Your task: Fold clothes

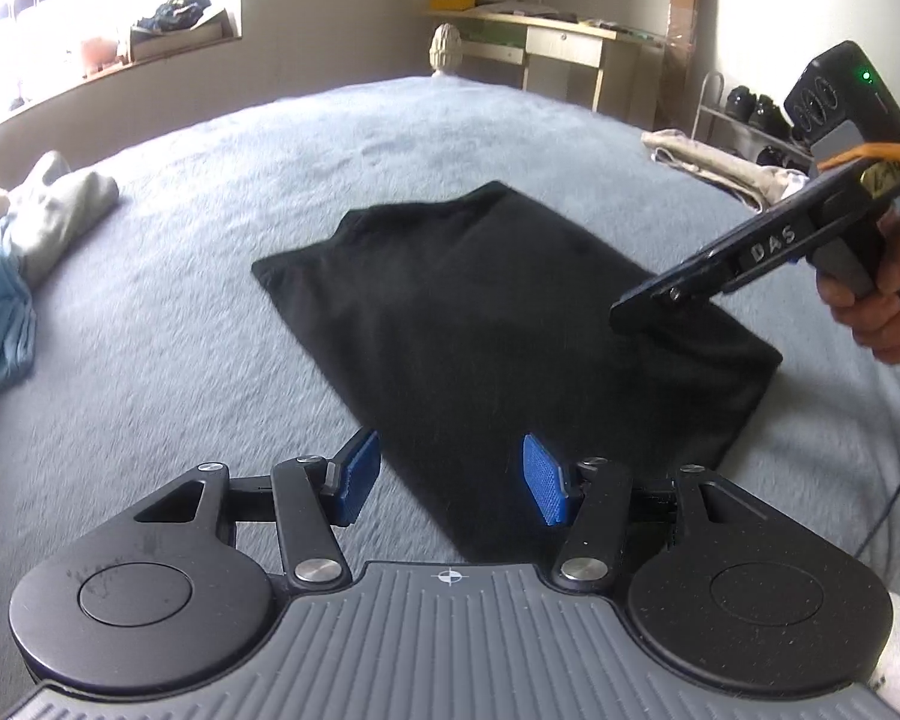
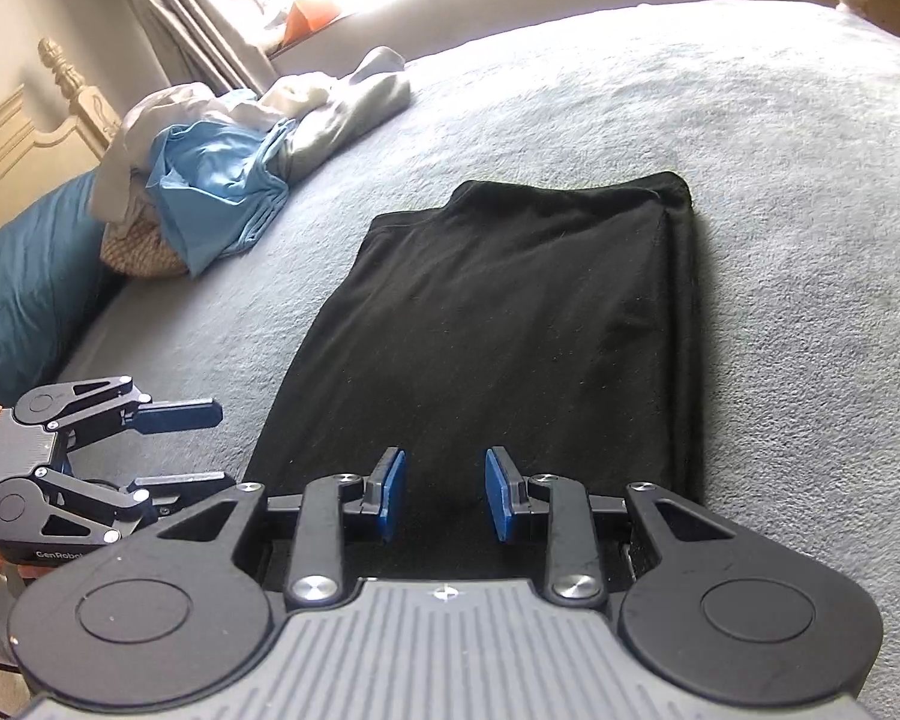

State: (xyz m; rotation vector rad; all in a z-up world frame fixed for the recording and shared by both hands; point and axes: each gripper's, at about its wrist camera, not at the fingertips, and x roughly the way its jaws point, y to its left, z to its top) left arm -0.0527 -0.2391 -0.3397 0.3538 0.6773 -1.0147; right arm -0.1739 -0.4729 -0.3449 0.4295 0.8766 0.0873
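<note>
A black garment [image 1: 510, 312], folded into a flat rectangle, lies on the grey-blue bedspread [image 1: 180, 252]. My left gripper [image 1: 453, 477] stands open over the garment's near left edge, with nothing between its blue pads. A hand [image 1: 876, 306] holds my right gripper [image 1: 630, 306] low over the garment's right corner. In the right wrist view the garment [image 2: 510, 300] stretches away from my right gripper [image 2: 444, 492]. Its blue pads stand apart over the near edge, and the cloth below lies flat. My left gripper [image 2: 180, 447] shows open at the garment's left side.
A heap of light blue and white clothes [image 2: 222, 168] sits by a teal pillow [image 2: 24, 300] near the headboard. Folded beige clothes [image 1: 720, 162] lie at the bed's far right edge. A desk [image 1: 558, 42] stands beyond the bed. A cable [image 1: 894, 480] hangs at the right.
</note>
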